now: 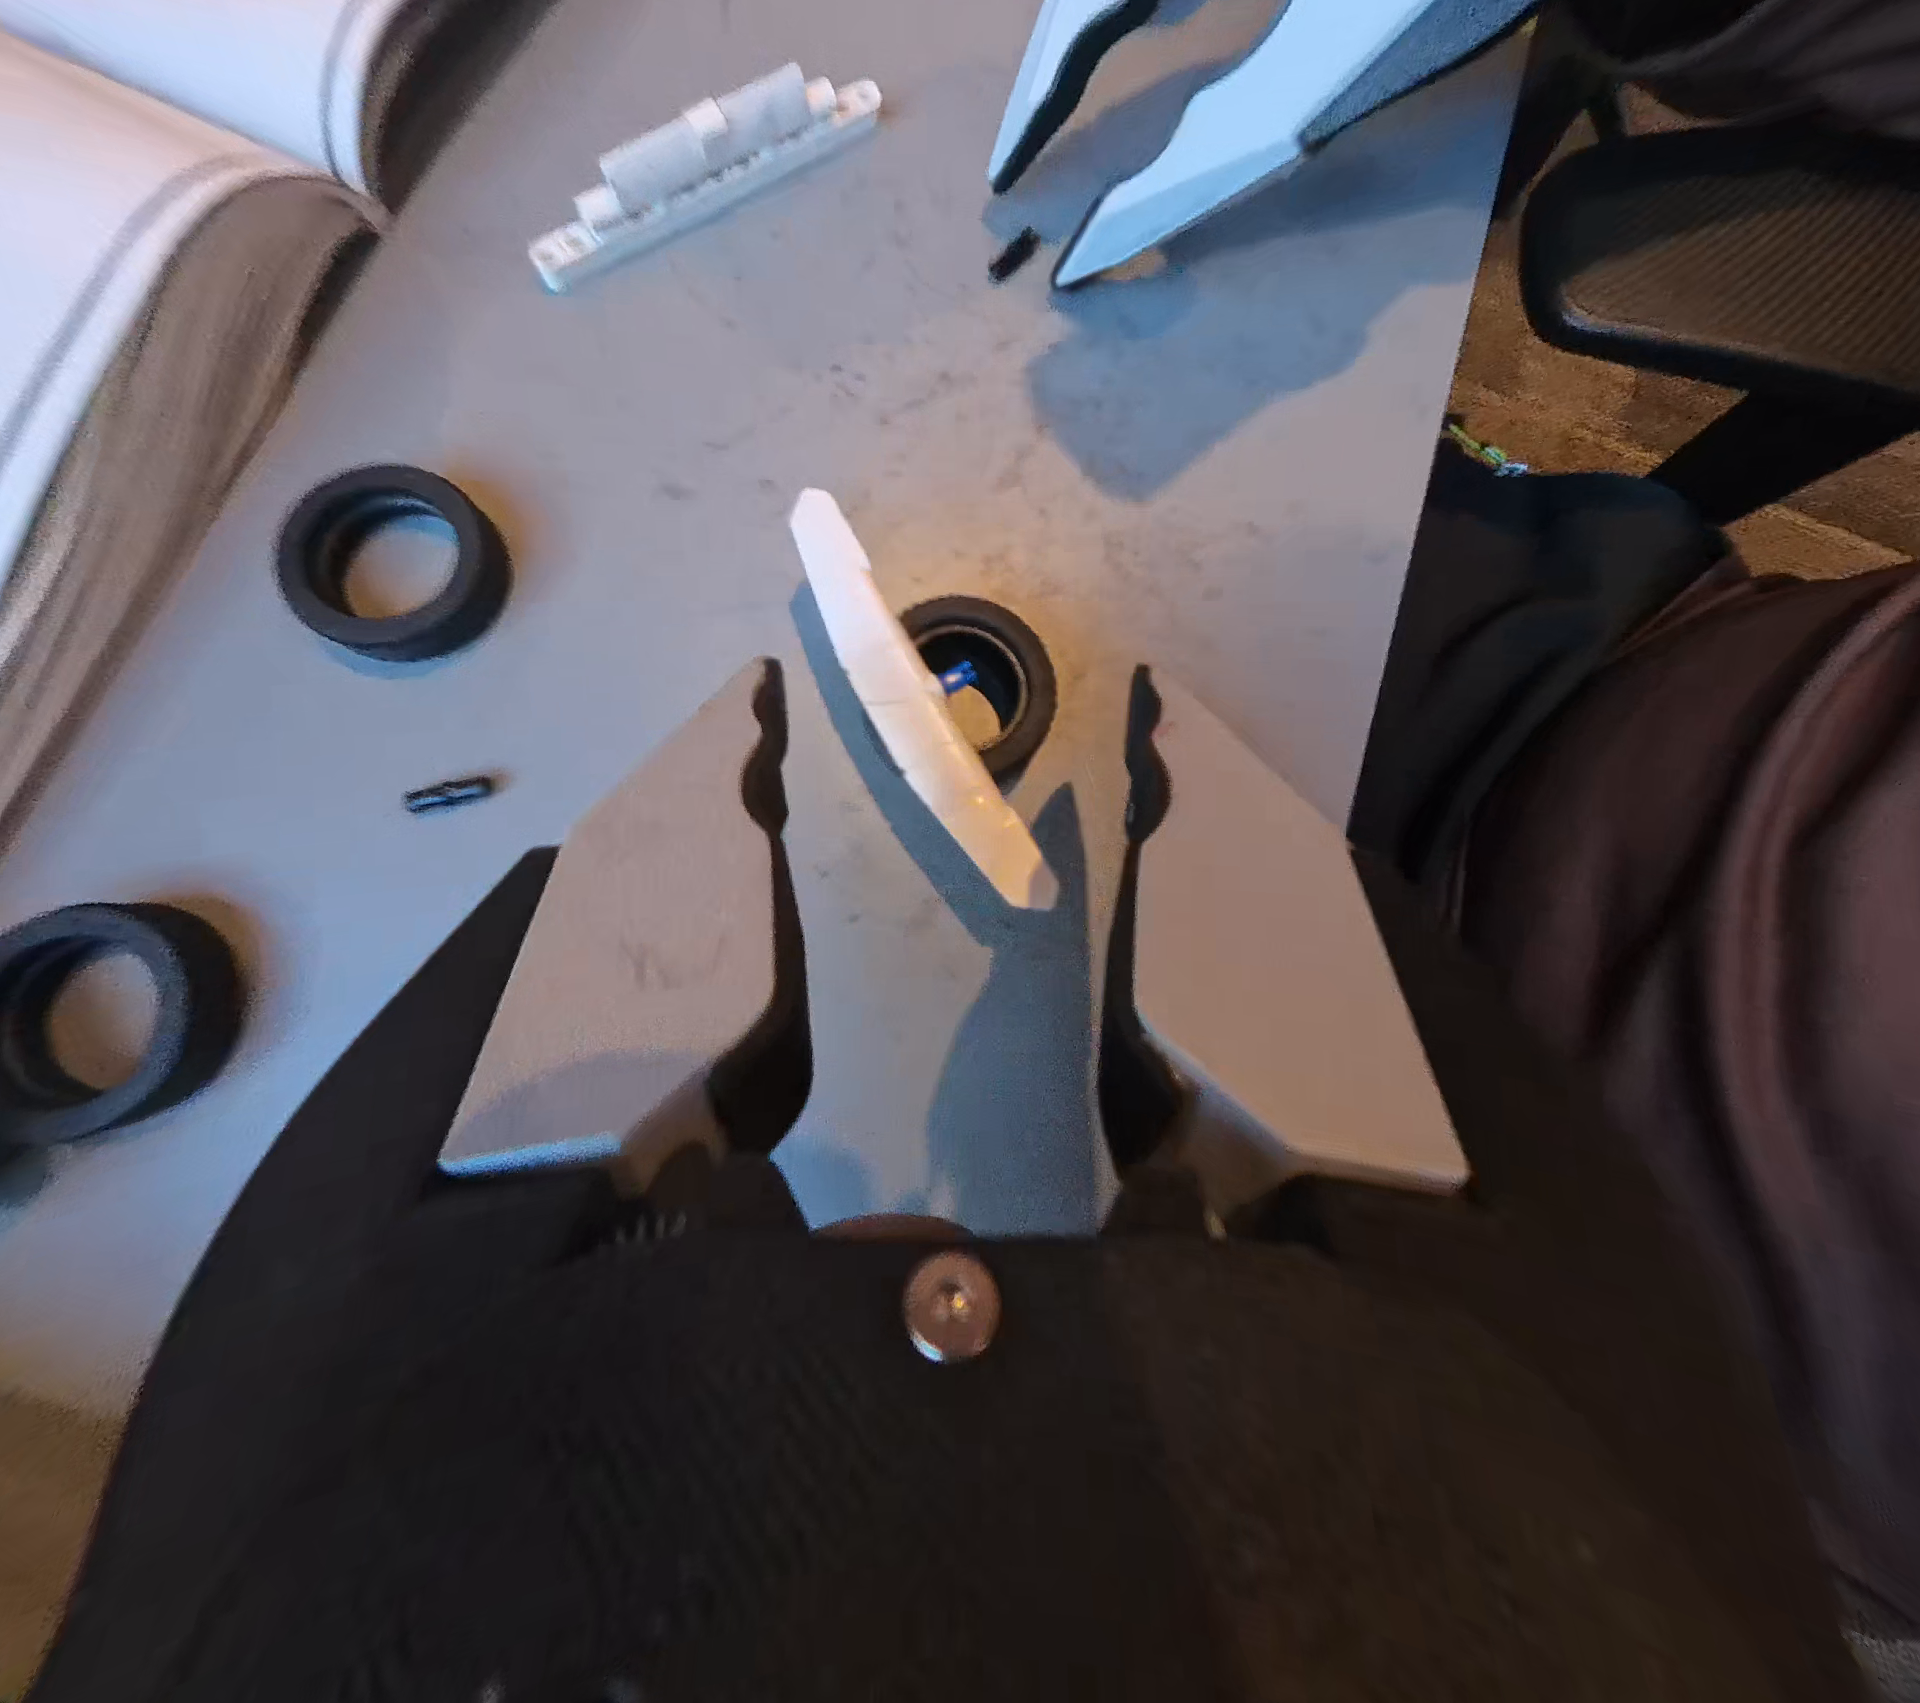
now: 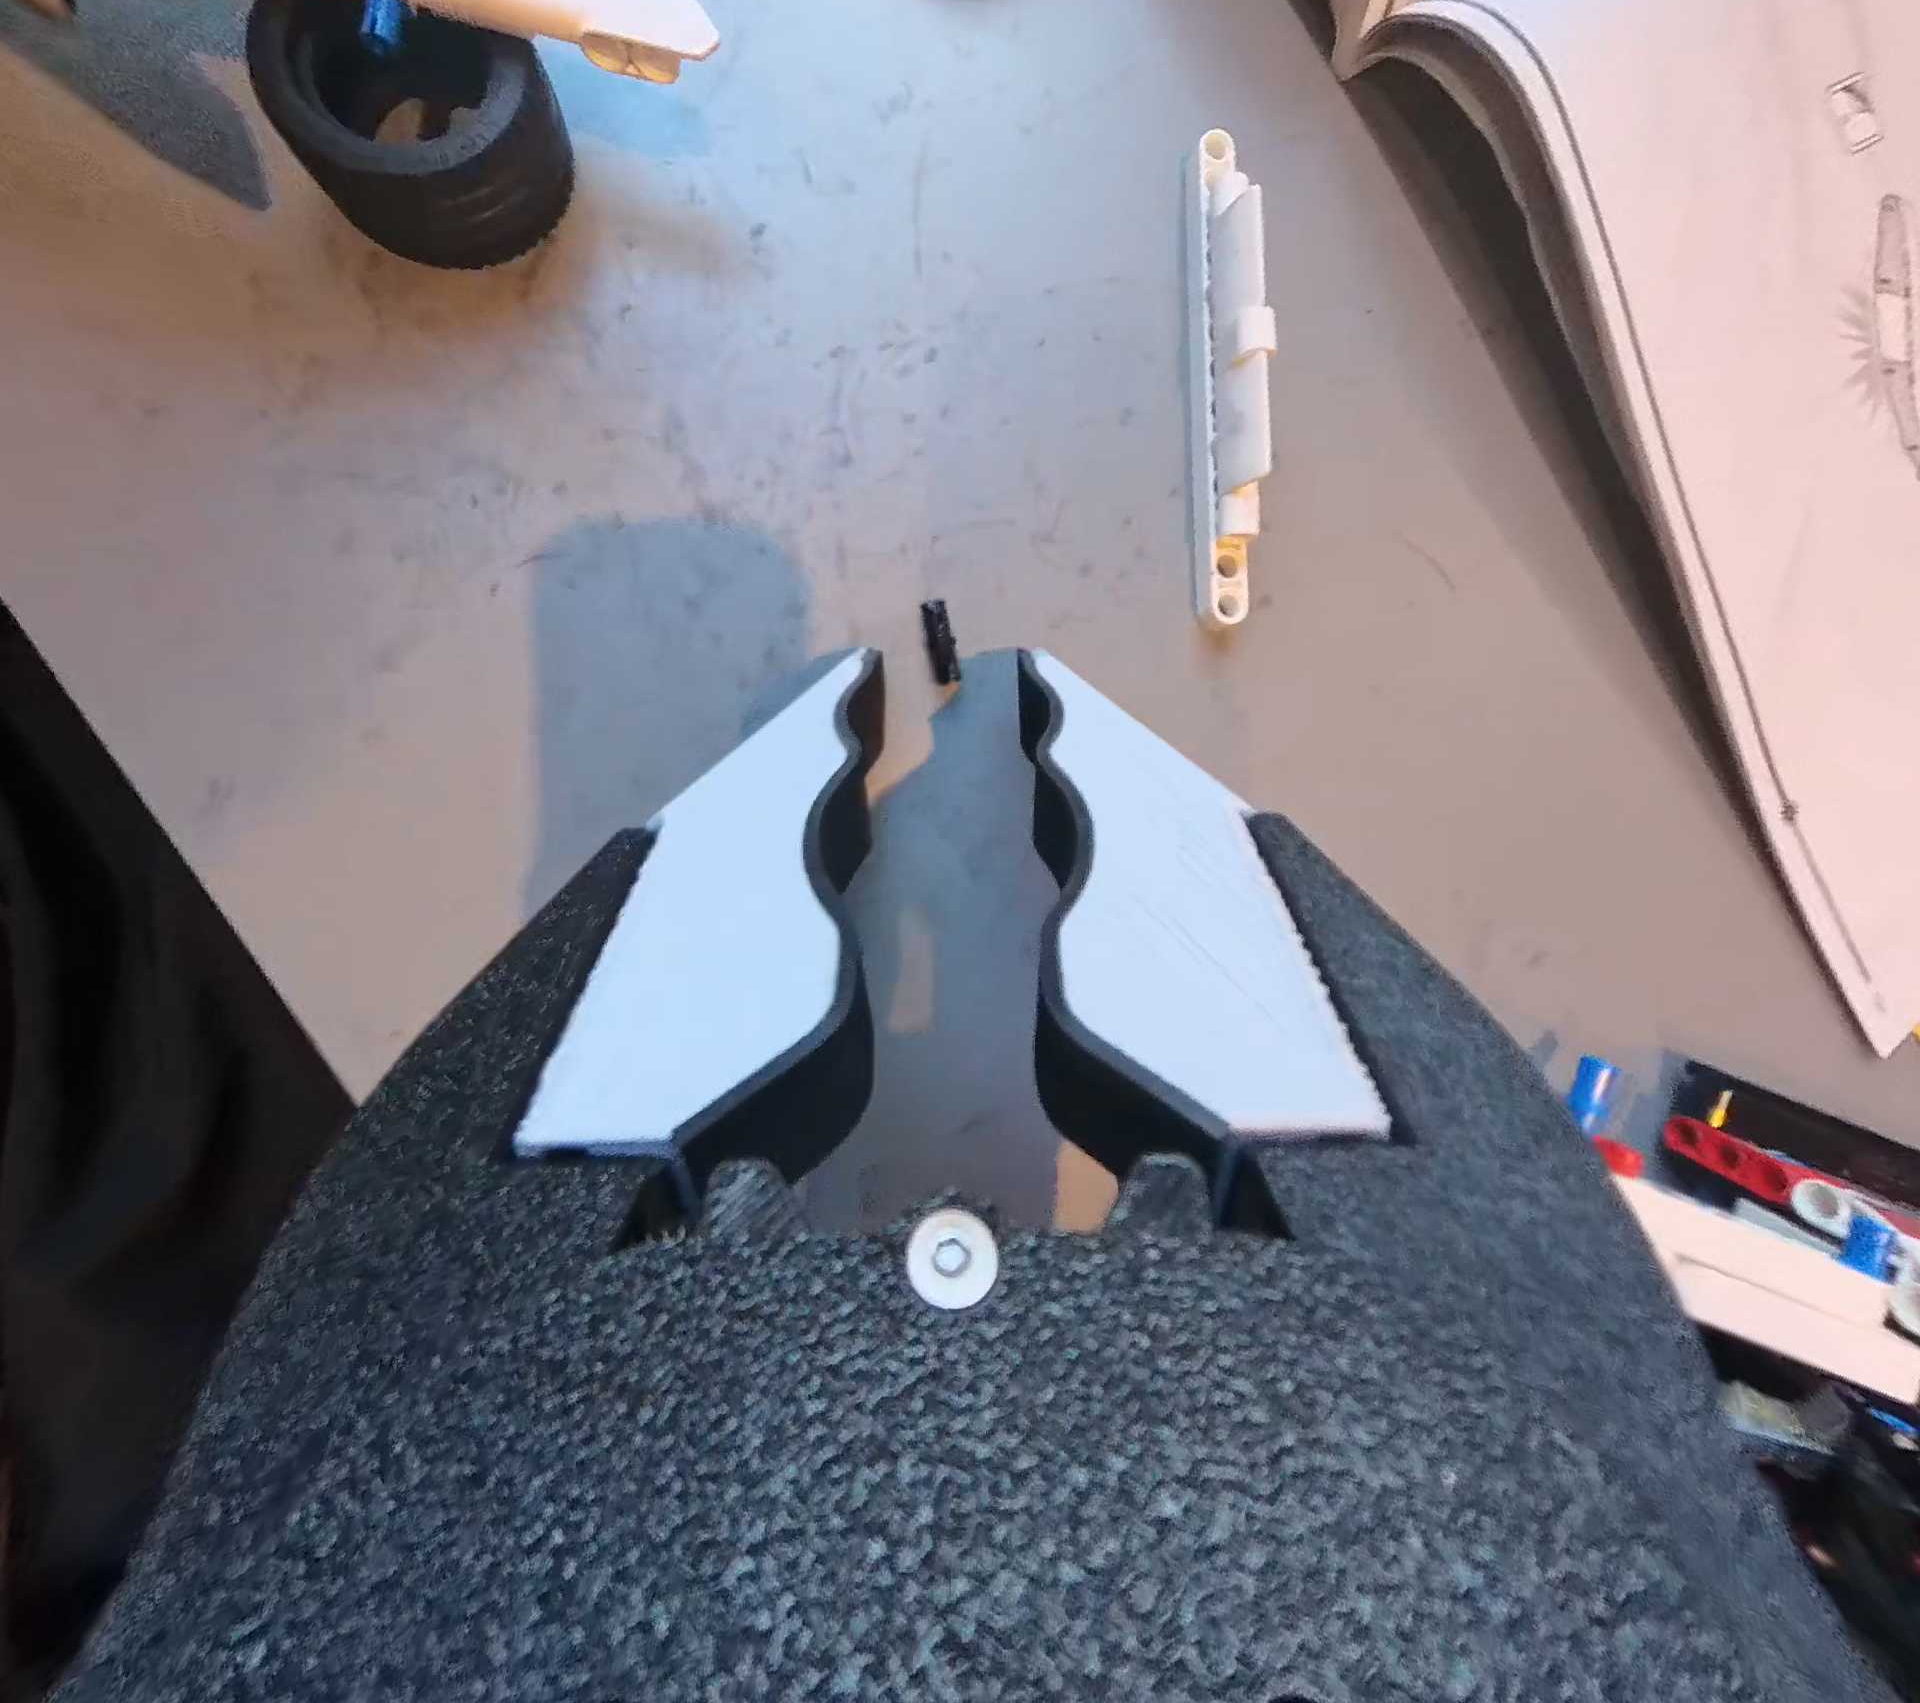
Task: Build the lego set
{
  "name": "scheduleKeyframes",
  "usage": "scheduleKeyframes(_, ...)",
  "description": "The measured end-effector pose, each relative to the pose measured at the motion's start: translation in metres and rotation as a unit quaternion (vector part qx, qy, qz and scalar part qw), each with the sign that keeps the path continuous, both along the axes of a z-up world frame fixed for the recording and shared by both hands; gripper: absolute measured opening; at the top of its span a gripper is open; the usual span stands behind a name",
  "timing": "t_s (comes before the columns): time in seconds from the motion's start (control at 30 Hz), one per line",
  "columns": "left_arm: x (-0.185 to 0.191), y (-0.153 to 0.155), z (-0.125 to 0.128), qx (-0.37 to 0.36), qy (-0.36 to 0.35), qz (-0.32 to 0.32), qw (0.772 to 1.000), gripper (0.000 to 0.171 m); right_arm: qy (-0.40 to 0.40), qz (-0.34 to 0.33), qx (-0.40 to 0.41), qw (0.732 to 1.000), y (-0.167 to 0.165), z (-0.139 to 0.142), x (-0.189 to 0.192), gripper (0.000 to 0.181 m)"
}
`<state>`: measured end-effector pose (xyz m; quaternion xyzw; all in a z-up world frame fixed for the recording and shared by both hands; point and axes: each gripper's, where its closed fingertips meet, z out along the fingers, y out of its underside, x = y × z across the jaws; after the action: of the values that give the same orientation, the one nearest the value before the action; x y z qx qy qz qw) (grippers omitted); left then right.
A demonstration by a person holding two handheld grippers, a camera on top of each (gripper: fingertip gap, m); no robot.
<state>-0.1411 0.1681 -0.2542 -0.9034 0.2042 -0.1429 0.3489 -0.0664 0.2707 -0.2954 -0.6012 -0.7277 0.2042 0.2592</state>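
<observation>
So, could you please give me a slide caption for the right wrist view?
Open right gripper poised over a small black pin on the grey table, beside a white Technic beam assembly.

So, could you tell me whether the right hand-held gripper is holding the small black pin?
No, the right hand-held gripper is open, and the black pin lies on the table between its tips.

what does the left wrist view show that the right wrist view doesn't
Only the left wrist view shows two empty black tyres at the left, a second small black pin, the left tool, open, and a person's dark sleeve.

Only the right wrist view shows the tray of loose coloured parts and the drawings on the open instruction book.

Both show the grey table, the white curved panel lying over a tyre with a blue pin, the white beam assembly, and the right tool open around a black pin.
</observation>
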Motion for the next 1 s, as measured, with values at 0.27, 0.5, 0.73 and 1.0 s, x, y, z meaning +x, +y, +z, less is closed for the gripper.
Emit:
scheduleKeyframes(0.27, -0.007, 0.018, 0.007, 0.001, -0.028, -0.032, 0.999, 0.058, -0.024, 0.039, -0.039, 0.998, -0.005, -0.004, -0.002, 0.005)
scheduleKeyframes(0.5, 0.028, 0.039, 0.010, 0.114, 0.105, -0.155, 0.976, 0.035, 0.023, 0.070, -0.178, 0.981, -0.038, 0.016, -0.017, 0.004)
scheduleKeyframes(0.73, 0.047, 0.042, -0.009, 0.122, 0.203, -0.274, 0.932, 0.016, 0.031, 0.107, -0.213, 0.971, -0.065, 0.035, -0.027, 0.004)
scheduleKeyframes(1.0, 0.044, 0.038, -0.012, 0.129, 0.195, -0.273, 0.933, 0.009, 0.042, 0.114, -0.191, 0.974, -0.066, 0.035, -0.033, 0.004)
